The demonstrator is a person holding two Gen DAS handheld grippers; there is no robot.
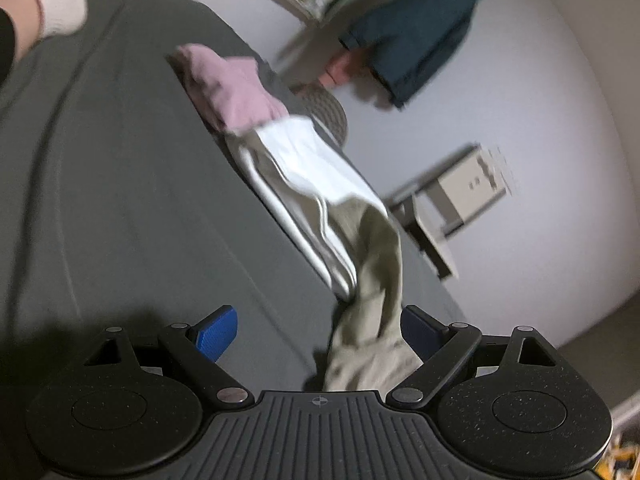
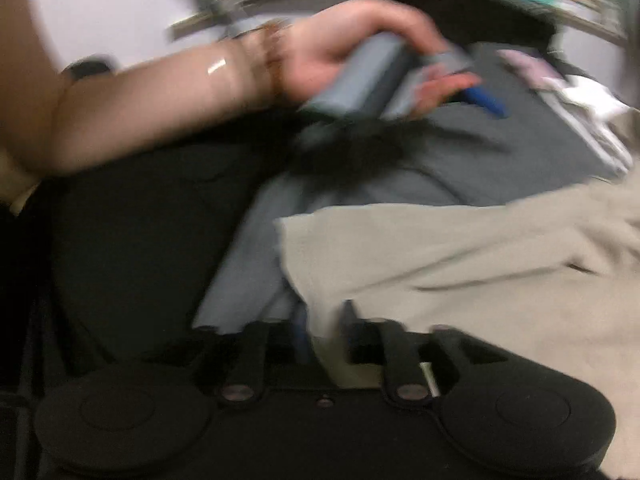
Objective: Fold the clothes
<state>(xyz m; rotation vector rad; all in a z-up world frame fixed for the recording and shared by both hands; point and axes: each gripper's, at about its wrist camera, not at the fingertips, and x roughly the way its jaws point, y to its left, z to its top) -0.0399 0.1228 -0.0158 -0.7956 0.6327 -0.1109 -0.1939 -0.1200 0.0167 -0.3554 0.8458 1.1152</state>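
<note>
A grey-sheeted bed (image 1: 120, 200) fills a pale-walled bedroom, a dark garment (image 1: 420, 40) hanging at upper right. Folded pink (image 1: 232, 88) and white (image 1: 316, 160) clothes lie stacked mid-frame. The left claw (image 1: 316, 336) stands apart, a beige garment (image 1: 372, 280) draped between its fingers, ungripped. In the blurred right wrist view, the right claw (image 2: 324, 336) appears clamped on the garment's edge, low centre. Folding looks barely begun; next, the left claw likely needs to close on a corner.
</note>
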